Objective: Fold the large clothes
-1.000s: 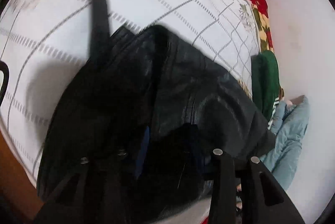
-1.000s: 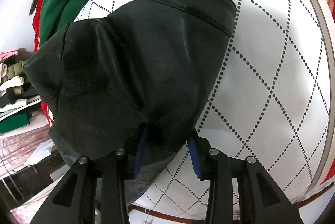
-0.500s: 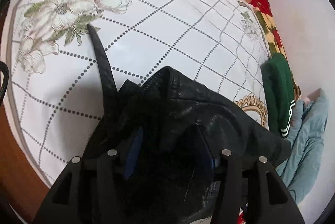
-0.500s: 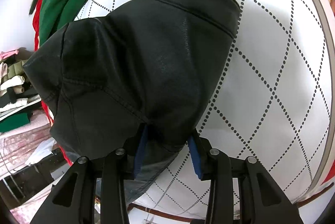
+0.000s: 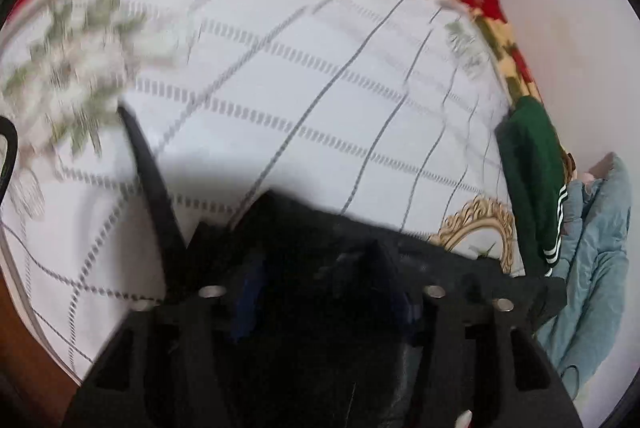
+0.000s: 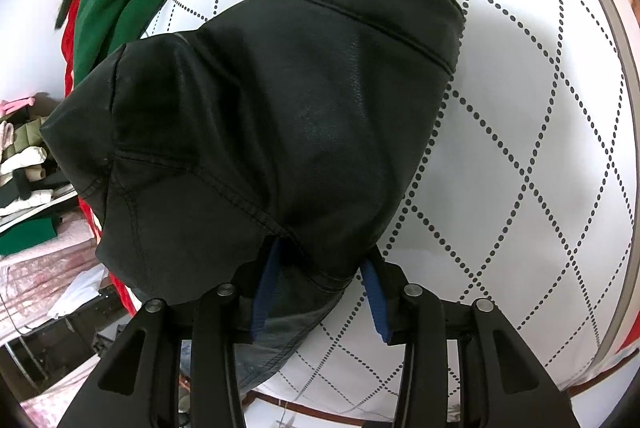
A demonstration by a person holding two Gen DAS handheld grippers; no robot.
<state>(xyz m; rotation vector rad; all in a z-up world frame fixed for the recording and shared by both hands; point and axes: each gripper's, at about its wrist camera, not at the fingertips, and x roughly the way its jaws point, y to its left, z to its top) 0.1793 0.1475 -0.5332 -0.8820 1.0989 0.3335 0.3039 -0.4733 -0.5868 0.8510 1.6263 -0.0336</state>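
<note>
**Left gripper sinking toward the bed**

Dropping since the earlier frame, the left gripper (image 5: pixel 320 292) is pinching the black leather jacket (image 6: pixel 288 116) low. The right gripper (image 6: pixel 320 292) is gripping its near hem; the jacket is stretching away across the bed (image 6: pixel 540 148), collar farthest.

My left wrist camera looks low and close along its fingers over the black leather jacket (image 5: pixel 320 240) toward the wall. My right one looks down on the same jacket (image 6: pixel 280 108) and white bedspread (image 6: pixel 540 148).
</note>
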